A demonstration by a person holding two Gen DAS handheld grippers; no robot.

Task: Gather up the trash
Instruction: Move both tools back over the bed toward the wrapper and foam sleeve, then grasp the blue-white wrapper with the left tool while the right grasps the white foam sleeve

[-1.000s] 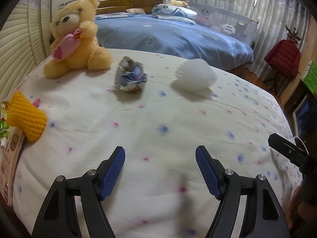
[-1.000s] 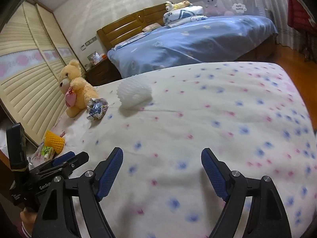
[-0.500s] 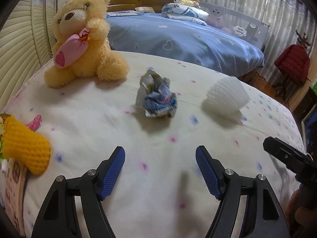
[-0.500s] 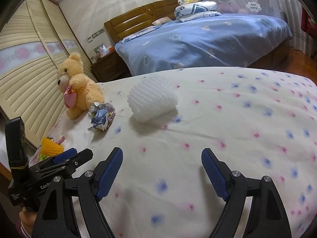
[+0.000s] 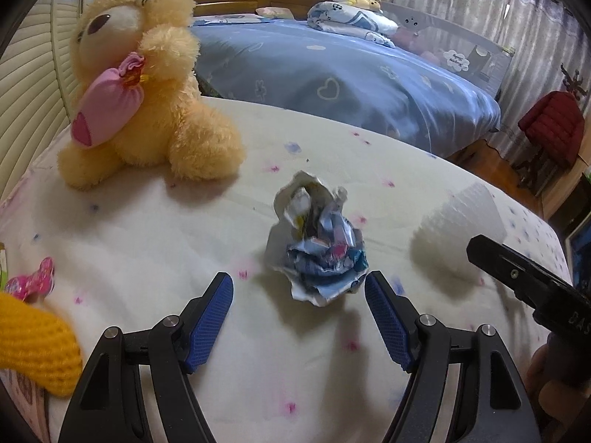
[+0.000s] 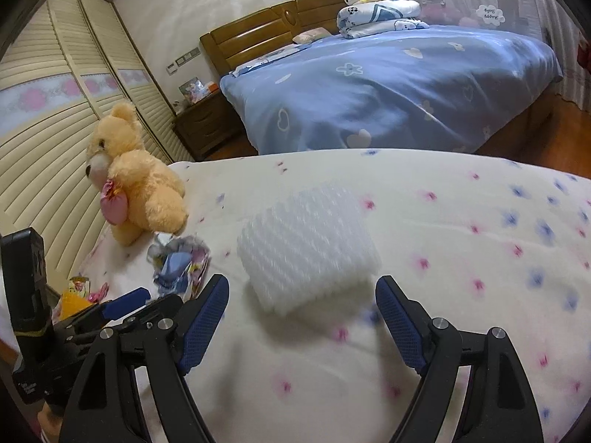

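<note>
Two near, downward views sharing bedspread [image 5: 147, 243]

- You are in a home bedroom: a wooden-headboard bed [image 6: 280, 26] under a blue duvet [image 6: 388, 85], beside a nightstand [image 6: 207, 125].
- Louvred wardrobe doors [image 6: 48, 125], curtains [image 5: 480, 18] and a teddy bear [image 5: 147, 85] on a flowered quilt [image 6: 461, 243] confirm it.

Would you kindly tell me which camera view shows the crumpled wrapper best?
The left wrist view: the crumpled wrapper lies large and sharp just ahead of the open left gripper. In the right wrist view it is small, blurred and off to the left.
</note>
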